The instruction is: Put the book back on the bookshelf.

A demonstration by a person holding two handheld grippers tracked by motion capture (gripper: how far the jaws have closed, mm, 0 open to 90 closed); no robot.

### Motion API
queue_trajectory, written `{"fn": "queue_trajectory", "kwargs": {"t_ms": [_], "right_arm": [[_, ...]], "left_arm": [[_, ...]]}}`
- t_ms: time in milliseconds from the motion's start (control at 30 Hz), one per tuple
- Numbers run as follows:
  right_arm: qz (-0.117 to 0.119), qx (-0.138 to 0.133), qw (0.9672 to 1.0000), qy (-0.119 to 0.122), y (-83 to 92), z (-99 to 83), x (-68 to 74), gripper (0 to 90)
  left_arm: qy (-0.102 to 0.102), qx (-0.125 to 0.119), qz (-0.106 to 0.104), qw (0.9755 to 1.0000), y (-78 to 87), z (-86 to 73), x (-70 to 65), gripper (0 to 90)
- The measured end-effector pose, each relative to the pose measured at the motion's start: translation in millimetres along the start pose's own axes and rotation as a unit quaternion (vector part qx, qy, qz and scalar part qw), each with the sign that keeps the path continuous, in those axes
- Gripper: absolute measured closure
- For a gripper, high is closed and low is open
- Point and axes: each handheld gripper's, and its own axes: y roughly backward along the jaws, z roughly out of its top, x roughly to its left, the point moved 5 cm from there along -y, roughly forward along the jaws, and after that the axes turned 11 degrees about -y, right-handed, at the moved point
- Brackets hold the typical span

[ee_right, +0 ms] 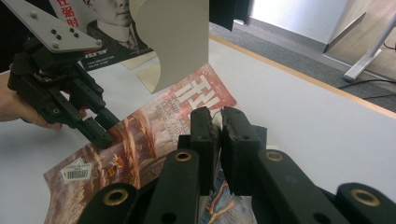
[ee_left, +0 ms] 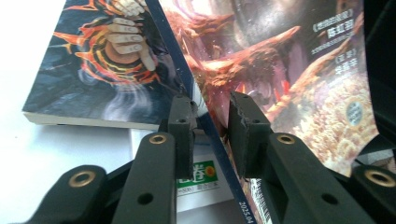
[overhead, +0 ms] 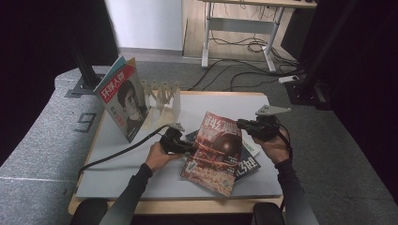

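**Two grips on one thin magazine — tear and slip risks**

Two grippers share the glossy red-orange fantasy-cover magazine [overhead: 217, 152], tilted up over a dark-covered book [ee_left: 93, 60] on the white table [overhead: 117, 173]. My right gripper [ee_right: 215, 122] has its fingers clamped tight on the magazine's edge. My left gripper [ee_left: 211, 122] straddles the opposite edge, its fingers narrow but a gap visible — not pinching yet, as I judge it. If I pull the hands apart, the cover could tear; if the left closes off-centre, the sheet may buckle or slide onto the book below.
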Motion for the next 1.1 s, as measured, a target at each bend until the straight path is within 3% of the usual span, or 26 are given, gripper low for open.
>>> {"fn": "queue_trajectory", "kwargs": {"t_ms": [633,1100], "right_arm": [[0.001,0.001,1.0,-0.004,0.3,-1.4,0.1,82.8],[0.003,-0.011,0.9999,-0.005,6.1,-0.5,0.2,83.4]], "left_arm": [[-0.004,0.019,-0.002,0.9998,15.5,-4.1,-11.3,77.4],[-0.049,0.028,0.013,0.9983,36.8,-6.0,-30.5,80.1]]}}
